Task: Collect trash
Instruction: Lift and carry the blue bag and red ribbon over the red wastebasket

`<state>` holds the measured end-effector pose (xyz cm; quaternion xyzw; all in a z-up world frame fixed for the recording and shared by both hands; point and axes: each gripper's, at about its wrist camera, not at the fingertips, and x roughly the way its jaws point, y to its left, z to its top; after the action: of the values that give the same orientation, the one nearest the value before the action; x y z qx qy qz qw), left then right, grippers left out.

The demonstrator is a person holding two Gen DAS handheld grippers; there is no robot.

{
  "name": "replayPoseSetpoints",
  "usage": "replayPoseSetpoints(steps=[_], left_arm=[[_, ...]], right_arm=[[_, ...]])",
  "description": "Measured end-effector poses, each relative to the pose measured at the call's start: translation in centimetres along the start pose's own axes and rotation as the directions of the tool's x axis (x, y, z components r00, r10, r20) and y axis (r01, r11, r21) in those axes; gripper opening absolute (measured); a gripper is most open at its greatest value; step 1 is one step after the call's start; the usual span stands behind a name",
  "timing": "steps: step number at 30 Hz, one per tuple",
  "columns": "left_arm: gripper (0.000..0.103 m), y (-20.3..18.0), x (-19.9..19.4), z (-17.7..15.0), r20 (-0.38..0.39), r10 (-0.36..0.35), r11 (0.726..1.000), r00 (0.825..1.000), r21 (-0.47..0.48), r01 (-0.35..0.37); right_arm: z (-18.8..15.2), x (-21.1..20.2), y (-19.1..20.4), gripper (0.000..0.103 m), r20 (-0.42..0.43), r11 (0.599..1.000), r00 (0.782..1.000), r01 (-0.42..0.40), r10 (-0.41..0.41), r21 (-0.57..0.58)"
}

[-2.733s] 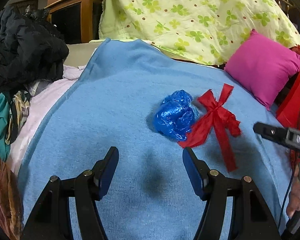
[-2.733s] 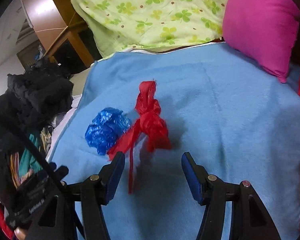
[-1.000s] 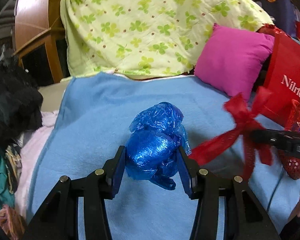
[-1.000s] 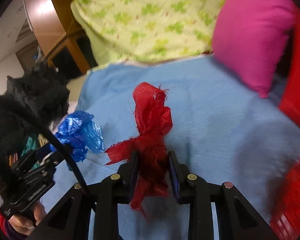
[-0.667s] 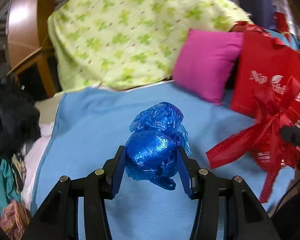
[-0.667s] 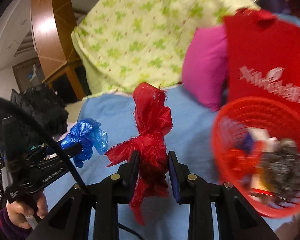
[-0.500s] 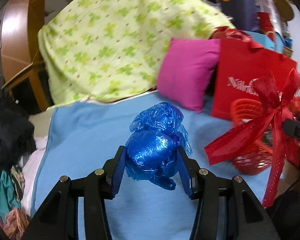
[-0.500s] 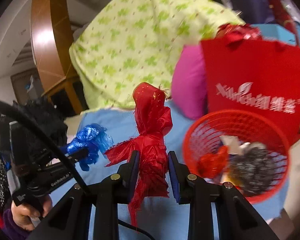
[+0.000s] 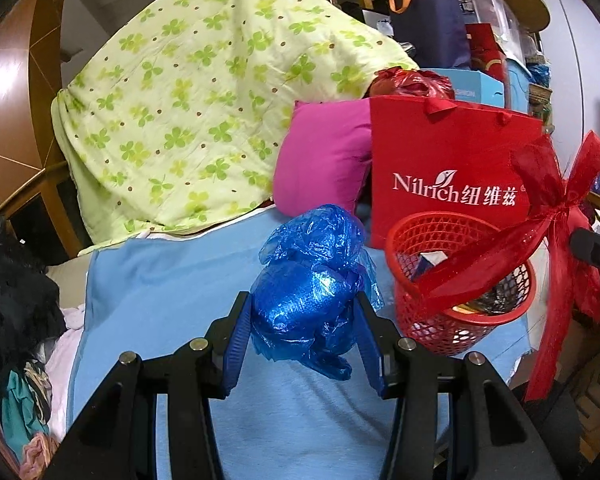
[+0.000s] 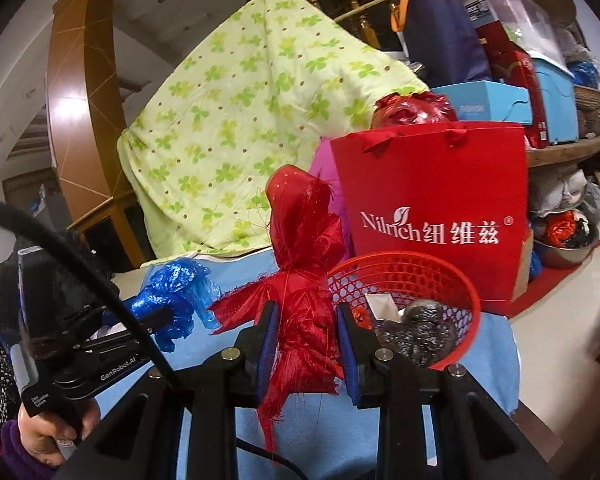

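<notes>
My left gripper (image 9: 302,334) is shut on a crumpled blue plastic bag (image 9: 312,284) and holds it in the air above the blue blanket (image 9: 160,280). My right gripper (image 10: 306,346) is shut on a red ribbon bow (image 10: 304,280). The bow also shows at the right of the left wrist view (image 9: 556,216), hanging over a red mesh trash basket (image 9: 432,328). The basket (image 10: 466,338) holds several scraps and stands at the blanket's right end, just ahead and right of the right gripper. The blue bag shows in the right wrist view (image 10: 172,292).
A red paper bag (image 9: 452,160) stands behind the basket. A pink cushion (image 9: 320,160) and a green clover quilt (image 9: 188,120) lie behind. Dark clothes (image 9: 8,300) pile at the left. Boxes and bags (image 10: 540,80) crowd the shelf at the right.
Both grippers closed on the trash on the blanket, lifted it, and swung right toward the red basket, which has come into view and grown closer.
</notes>
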<state>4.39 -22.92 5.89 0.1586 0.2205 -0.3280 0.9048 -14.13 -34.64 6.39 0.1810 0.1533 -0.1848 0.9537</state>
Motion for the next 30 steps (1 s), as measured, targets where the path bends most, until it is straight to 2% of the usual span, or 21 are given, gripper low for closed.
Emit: replayPoseSetpoints(steps=[14, 30], left_arm=[[0.051, -2.6, -1.2, 0.3, -0.004, -0.006, 0.999, 1.0, 0.049, 0.006], [0.052, -3.6, -0.4, 0.1, -0.039, -0.021, 0.998, 0.999, 0.059, 0.024]], right_arm=[[-0.5, -1.8, -1.7, 0.031, 0.022, 0.999, 1.0, 0.018, -0.018, 0.037], [-1.2, -1.9, -2.4, 0.031, 0.014, 0.997, 0.999, 0.029, -0.03, 0.065]])
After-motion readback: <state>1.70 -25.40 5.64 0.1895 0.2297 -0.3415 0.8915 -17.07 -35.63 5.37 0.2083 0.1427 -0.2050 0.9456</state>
